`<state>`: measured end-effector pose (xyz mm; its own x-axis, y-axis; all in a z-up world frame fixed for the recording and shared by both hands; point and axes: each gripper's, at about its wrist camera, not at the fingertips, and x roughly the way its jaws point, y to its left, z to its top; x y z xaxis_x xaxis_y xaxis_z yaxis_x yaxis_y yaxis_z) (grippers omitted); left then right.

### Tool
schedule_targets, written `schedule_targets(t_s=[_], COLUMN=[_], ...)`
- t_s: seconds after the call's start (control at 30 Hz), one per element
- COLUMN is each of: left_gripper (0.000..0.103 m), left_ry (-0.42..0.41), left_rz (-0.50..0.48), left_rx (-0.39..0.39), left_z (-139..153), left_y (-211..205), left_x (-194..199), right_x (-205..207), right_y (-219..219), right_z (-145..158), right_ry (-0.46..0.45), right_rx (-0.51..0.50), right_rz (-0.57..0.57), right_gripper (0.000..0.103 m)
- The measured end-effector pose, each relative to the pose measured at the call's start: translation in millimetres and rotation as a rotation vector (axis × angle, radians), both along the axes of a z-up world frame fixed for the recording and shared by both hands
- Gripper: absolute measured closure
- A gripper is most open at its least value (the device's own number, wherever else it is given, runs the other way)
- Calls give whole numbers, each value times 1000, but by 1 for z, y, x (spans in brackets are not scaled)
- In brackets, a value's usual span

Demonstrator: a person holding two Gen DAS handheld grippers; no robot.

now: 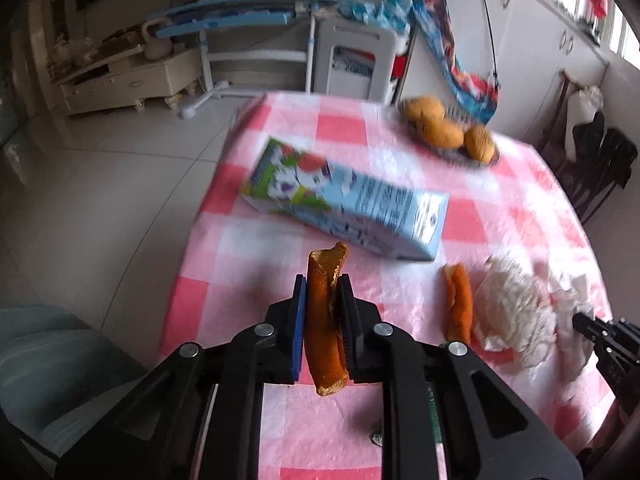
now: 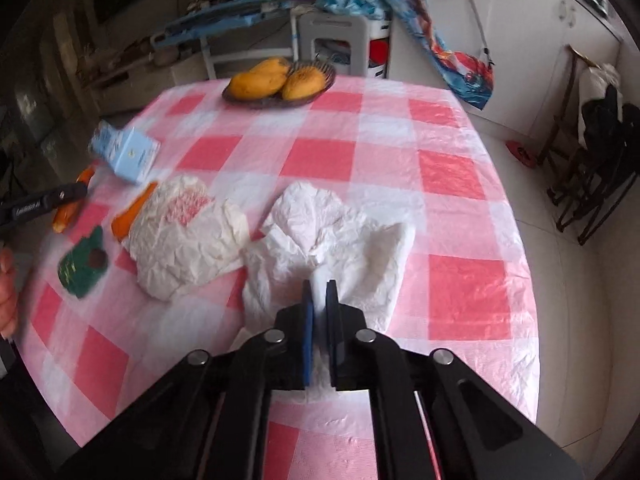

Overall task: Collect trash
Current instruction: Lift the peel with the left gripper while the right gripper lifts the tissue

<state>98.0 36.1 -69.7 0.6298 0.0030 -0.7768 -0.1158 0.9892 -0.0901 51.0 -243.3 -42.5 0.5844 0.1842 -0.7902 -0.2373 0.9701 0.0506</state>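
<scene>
My left gripper (image 1: 322, 280) is shut on a curled strip of orange peel (image 1: 320, 344), held just above the checked tablecloth (image 1: 240, 248). A second peel (image 1: 458, 304) lies to its right, beside a crumpled white tissue (image 1: 516, 312). In the right wrist view my right gripper (image 2: 319, 286) is shut on a fold of another crumpled white tissue (image 2: 332, 232) resting on the cloth. To its left lie the first tissue (image 2: 184, 236), a green wrapper (image 2: 82, 268) and the loose peel (image 2: 132, 212). A blue milk carton (image 1: 348, 208) lies on its side further back.
A dark plate of mangoes (image 2: 280, 78) stands at the far side of the round table. The table edge (image 2: 520, 264) curves close on the right, with a dark chair (image 2: 592, 184) beyond. A person's hand (image 2: 6, 288) shows at the left border.
</scene>
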Motion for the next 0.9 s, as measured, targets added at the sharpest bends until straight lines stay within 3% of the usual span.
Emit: schedule_targets(t_s=[0.17, 0.33, 0.9], left_gripper=[87, 87, 87], left_ry=[-78, -140, -199], left_rz=[7, -3, -50], left_rx=[-44, -43, -35], left_z=[16, 28, 44], left_y=[5, 2, -5], left_x=[-14, -28, -47], right_x=[-6, -19, -19], right_y=[-18, -14, 39], right_z=[25, 46, 50], right_ry=[-77, -168, -177], right_rx=[164, 289, 336], right_rz=[-66, -31, 157], right_gripper=[97, 97, 97])
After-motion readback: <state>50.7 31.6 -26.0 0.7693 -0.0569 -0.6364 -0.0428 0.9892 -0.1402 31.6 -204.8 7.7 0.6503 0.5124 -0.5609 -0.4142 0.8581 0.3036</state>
